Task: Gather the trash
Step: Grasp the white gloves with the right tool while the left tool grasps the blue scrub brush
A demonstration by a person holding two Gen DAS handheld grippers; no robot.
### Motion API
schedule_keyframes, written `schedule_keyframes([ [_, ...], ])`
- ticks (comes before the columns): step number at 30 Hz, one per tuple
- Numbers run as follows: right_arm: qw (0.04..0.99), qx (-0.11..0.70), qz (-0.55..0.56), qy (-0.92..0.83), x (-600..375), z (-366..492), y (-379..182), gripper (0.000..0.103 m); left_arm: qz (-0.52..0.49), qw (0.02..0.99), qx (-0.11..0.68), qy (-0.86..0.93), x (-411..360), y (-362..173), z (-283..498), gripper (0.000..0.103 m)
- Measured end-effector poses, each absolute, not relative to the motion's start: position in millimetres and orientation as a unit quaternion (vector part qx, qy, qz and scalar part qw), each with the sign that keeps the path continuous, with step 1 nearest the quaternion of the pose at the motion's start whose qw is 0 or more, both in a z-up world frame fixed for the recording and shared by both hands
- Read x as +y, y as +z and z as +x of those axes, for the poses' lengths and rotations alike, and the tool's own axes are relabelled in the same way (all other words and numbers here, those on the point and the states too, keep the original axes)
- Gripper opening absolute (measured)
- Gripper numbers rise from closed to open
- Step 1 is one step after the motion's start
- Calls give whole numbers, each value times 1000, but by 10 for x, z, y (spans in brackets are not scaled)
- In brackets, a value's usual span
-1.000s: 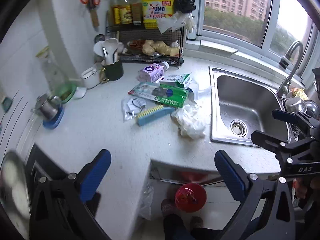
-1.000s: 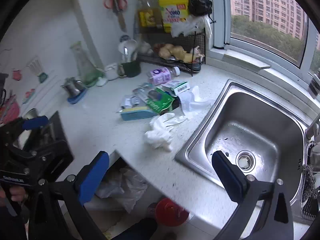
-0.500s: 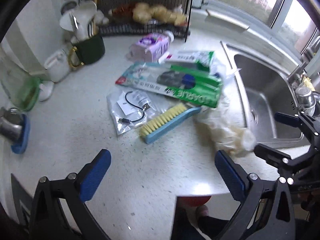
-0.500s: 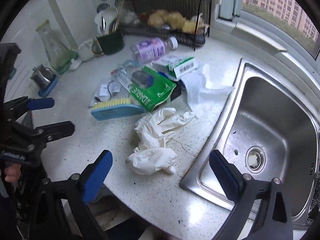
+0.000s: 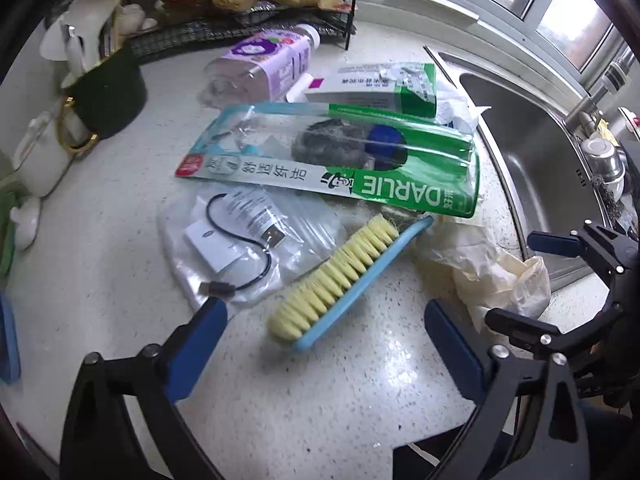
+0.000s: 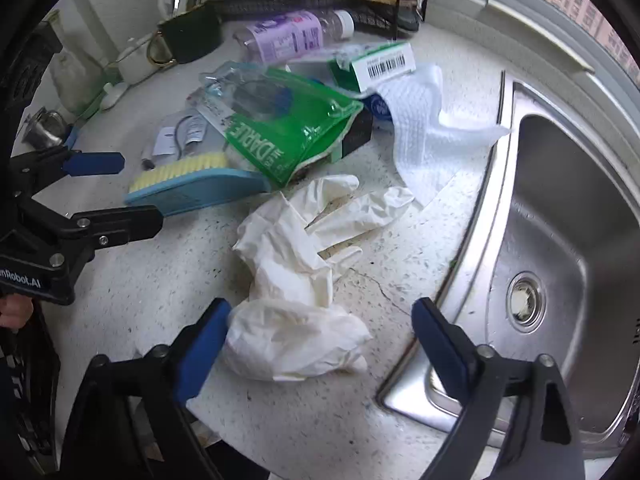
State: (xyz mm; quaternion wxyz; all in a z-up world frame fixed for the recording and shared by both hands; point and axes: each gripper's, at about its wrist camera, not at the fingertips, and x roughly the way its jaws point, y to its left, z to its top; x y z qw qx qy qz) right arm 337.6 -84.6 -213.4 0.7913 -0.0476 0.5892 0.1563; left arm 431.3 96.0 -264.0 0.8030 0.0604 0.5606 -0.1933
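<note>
A: Starting at the left of the counter (image 5: 360,380), what is there to collect?

B: A clear plastic bag with a cable (image 5: 240,248) lies flat, just ahead of the left gripper (image 5: 324,344). Beside it is the blue scrubbing brush (image 5: 344,280), bristles up, between the jaws' line of sight. Those jaws stand wide and are closing, with nothing held.

A: And further right?

B: The green Darlie toothpaste package (image 6: 288,132) overlaps the brush, a purple bottle (image 6: 288,36) lies behind, and crumpled white latex gloves (image 6: 296,280) sprawl near the sink (image 6: 560,220). The right gripper (image 6: 320,344) is over the gloves' bunched end; its left pad looks to be touching the wad, the other well clear. Its jaws are also wide and closing, not yet pinching.

A: How will the gloves handle?

B: Likely light, limp and a bit slick. I'd pinch the thick bunched part, not a trailing finger, so the whole clump lifts together.
</note>
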Motion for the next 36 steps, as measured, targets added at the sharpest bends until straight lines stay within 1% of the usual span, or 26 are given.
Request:
schedule_keyframes([
  [2, 789, 593, -45, 155, -839, 3399, -2170, 90, 62, 803, 560, -196, 961, -2679, 4371, 83],
  [5, 785, 598, -43, 156, -831, 3420, -2217, 87, 75, 799, 563, -198, 938, -2745, 4434, 81],
  [7, 783, 601, -40, 157, -826, 3443, -2245, 82, 76, 793, 566, -210, 910, -2772, 4460, 79],
  [9, 783, 601, -40, 155, -834, 3439, -2246, 80, 78, 789, 569, -218, 877, -2787, 4469, 78],
  [10, 784, 599, -40, 155, -837, 3437, -2239, 79, 82, 788, 568, -224, 844, -2795, 4457, 77],
  [11, 785, 598, -40, 154, -844, 3436, -2244, 78, 84, 786, 568, -227, 815, -2809, 4452, 73],
  [12, 786, 597, -41, 154, -847, 3435, -2244, 73, 87, 784, 570, -229, 788, -2830, 4445, 69],
  [13, 788, 595, -43, 152, -842, 3432, -2243, 65, 91, 781, 575, -226, 755, -2863, 4436, 68],
  [14, 790, 593, -47, 149, -849, 3426, -2234, 62, 94, 785, 570, -222, 731, -2854, 4413, 68],
  [15, 790, 593, -45, 149, -860, 3425, -2228, 56, 87, 782, 573, -227, 704, -2854, 4394, 67],
  [16, 790, 593, -40, 150, -853, 3432, -2226, 49, 83, 782, 572, -232, 683, -2843, 4377, 63],
  [17, 789, 594, -36, 151, -837, 3452, -2232, 46, 80, 783, 571, -235, 656, -2833, 4357, 55],
  [18, 789, 595, -29, 152, -844, 3457, -2229, 41, 78, 783, 571, -236, 641, -2823, 4332, 49],
  [19, 789, 594, -21, 154, -865, 3454, -2223, 38, 74, 783, 571, -236, 617, -2817, 4312, 47],
  [20, 792, 591, -12, 153, -894, 3448, -2205, 36, 73, 783, 571, -234, 596, -2813, 4292, 43],
  [21, 795, 587, -7, 151, -913, 3442, -2190, 34, 73, 784, 571, -232, 576, -2808, 4271, 35],
  [23, 799, 583, -9, 144, -939, 3433, -2166, 31, 67, 782, 574, -233, 543, -2794, 4220, 29],
  [26, 800, 583, -13, 141, -935, 3424, -2143, 26, 61, 781, 579, -228, 491, -2792, 4127, 26],
  [28, 803, 579, -14, 140, -939, 3400, -2115, 20, 50, 778, 586, -222, 459, -2777, 4095, 25],
  [36, 815, 562, -14, 141, -1055, 3238, -1954, 12, 36, 787, 581, -205, 372, -2656, 3907, 22],
])
